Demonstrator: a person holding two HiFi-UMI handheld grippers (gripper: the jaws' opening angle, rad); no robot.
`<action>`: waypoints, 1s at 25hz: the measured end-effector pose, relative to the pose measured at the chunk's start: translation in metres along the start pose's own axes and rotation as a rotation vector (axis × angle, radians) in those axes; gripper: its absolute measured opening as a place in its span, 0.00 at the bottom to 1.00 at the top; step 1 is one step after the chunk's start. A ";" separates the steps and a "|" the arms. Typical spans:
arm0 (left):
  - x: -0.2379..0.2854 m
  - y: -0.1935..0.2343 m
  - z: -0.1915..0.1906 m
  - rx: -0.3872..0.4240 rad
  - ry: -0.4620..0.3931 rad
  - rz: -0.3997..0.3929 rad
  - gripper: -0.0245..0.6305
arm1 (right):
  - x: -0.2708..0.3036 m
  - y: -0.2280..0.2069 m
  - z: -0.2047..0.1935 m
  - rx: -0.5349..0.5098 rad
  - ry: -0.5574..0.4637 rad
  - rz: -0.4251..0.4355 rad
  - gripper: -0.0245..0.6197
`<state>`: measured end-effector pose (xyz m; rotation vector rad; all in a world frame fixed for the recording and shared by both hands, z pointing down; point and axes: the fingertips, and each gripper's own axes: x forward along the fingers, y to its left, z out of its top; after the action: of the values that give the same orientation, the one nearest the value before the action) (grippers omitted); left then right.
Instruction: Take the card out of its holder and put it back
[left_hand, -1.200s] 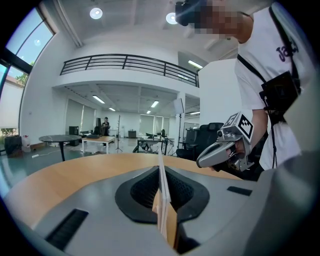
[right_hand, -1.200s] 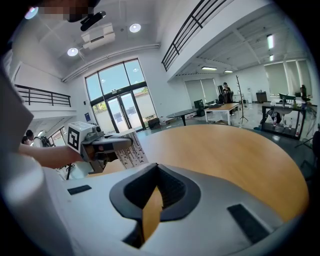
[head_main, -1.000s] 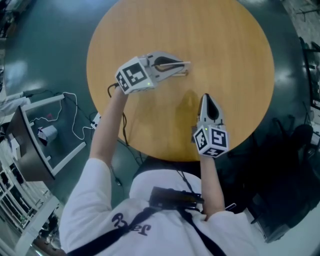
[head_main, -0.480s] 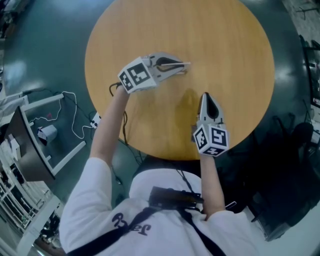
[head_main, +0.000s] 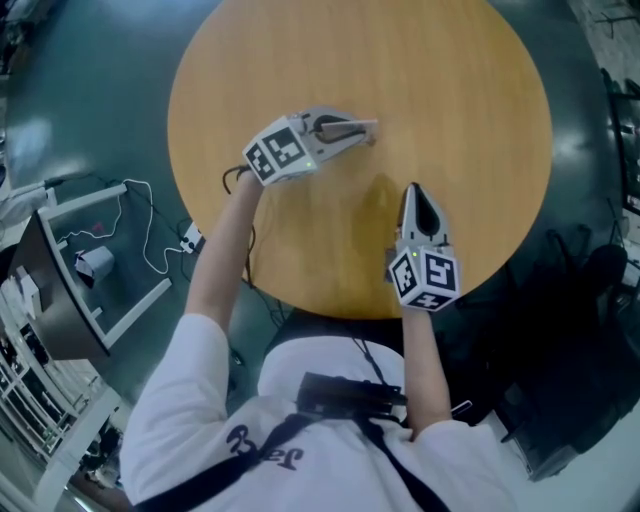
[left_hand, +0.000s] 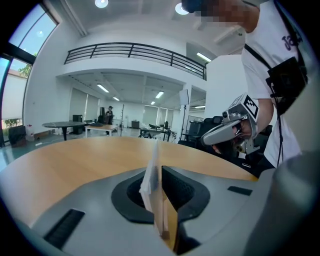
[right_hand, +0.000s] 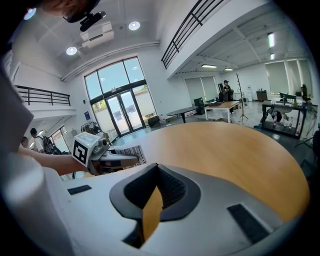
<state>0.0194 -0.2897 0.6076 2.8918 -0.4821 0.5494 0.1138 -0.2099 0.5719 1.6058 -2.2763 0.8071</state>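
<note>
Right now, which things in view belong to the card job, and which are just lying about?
Part of the job: thin white card with striped print, clamped in the left gripper; right gripper, shut and empty; round wooden table. No separate holder can be made out.
Just lying about: white cable, white power strip and white metal frame on the dark floor.

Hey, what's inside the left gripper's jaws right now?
A thin white card, seen edge-on, is pinched upright in the left gripper. Only its top edge sticks out. The rest is hidden between the closed jaws.
</note>
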 end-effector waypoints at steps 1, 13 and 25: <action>0.000 0.001 -0.002 0.000 0.007 0.005 0.09 | 0.000 0.000 0.001 -0.001 -0.002 0.000 0.07; -0.042 0.018 -0.033 -0.134 0.067 0.221 0.39 | -0.024 0.000 0.007 -0.014 -0.038 -0.002 0.07; -0.105 -0.045 -0.010 -0.351 -0.126 0.459 0.47 | -0.061 0.049 -0.002 -0.039 -0.093 0.073 0.07</action>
<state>-0.0612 -0.2154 0.5725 2.4872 -1.1495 0.2962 0.0908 -0.1491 0.5289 1.5826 -2.4125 0.7137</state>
